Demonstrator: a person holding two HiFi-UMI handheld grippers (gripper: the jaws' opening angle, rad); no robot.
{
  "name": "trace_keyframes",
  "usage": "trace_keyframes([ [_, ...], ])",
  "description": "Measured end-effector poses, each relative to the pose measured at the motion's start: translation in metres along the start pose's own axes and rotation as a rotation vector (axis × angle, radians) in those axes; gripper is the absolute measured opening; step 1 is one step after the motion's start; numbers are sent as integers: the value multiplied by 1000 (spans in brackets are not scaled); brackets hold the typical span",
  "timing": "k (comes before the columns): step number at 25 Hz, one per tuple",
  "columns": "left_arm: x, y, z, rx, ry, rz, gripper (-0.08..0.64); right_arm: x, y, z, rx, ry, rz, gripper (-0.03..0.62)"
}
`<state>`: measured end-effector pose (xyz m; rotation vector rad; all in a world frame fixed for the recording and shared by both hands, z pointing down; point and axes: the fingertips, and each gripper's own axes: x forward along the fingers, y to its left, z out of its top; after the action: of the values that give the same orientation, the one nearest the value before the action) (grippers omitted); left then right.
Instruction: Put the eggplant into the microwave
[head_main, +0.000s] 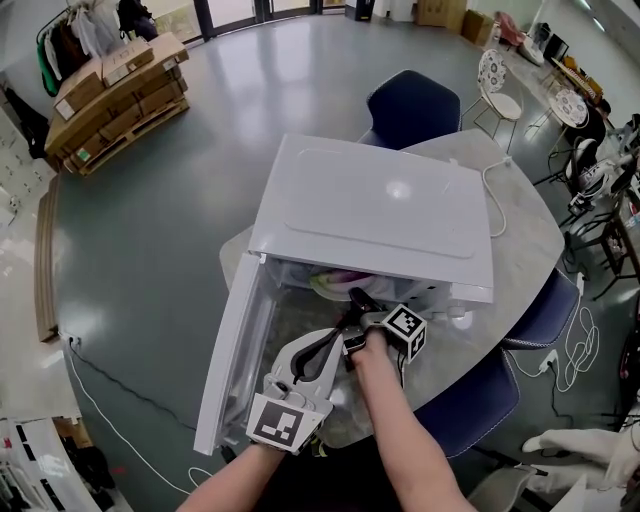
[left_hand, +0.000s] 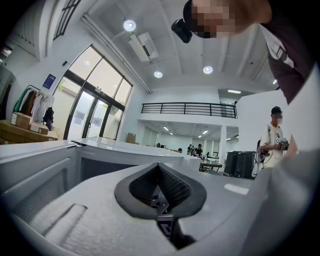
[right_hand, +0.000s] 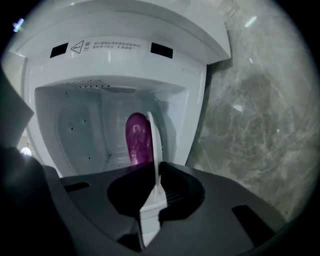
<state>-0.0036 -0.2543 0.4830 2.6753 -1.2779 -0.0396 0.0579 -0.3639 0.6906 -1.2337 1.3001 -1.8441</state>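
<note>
Right gripper, head view: reaches into the mouth of the microwave. The microwave sits on the marble table with its door swung wide open to the left, so the way to the cavity is free. A bit of pale plate rim shows under the microwave's top edge, which hides the rest of it. Left gripper sits just beside the right one, in front of the opening.

Left gripper view: jaws pressed together, nothing between them. The view looks level across white casing to the room beyond. Judgement: idle, kept close as a spare hand, carrying nothing.

Right gripper view: jaws clamped on the thin rim of the plate, seen edge-on as a white line. The purple eggplant lies on the plate beside that line, framed by the cavity walls. Holding the rim instead of the eggplant probably avoids a slip on smooth skin, and plate and load go in together. Cannot tell whether the plate rests on the cavity floor. Judgement: task near its end, with the release not yet done and the door to close after it.
</note>
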Motion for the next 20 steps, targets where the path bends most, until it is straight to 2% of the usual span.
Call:
trace_keyframes([
  [8, 5, 6, -5, -19, 3, 5, 8, 11, 8, 12, -21, -42, 45, 30],
  [11, 7, 6, -5, -30, 3, 0, 8, 11, 15, 11, -76, -34, 57, 83],
  [14, 8, 8, -6, -23, 20, 7, 8, 6, 12, 8, -123, -6, 5, 132],
  [16, 8, 11, -7, -12, 37, 17, 8, 3, 9, 5, -166, 24, -40, 141],
  [20, 10, 9, -3, -23, 2, 3, 8, -4, 10, -9, -180, 92, -42, 141],
])
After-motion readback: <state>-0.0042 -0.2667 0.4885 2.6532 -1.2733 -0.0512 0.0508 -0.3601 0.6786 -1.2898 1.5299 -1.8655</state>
